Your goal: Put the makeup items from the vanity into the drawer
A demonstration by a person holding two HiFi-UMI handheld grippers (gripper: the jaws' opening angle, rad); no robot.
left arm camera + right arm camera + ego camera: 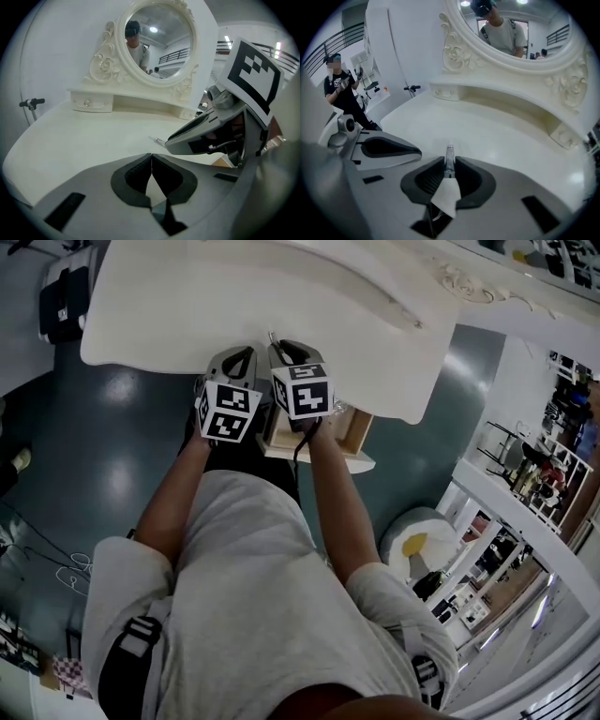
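Clamped between the pads of the right gripper is a slim clear tube, probably a liner or gloss pen, its tip poking forward over the bare vanity top. It looks light, stiff and slick, liable to pivot or slip. A hold near its middle, square across the barrel, seems safest. The left gripper sits just beside it, jaws pressed together on nothing. An open wooden drawer waits below the front edge.
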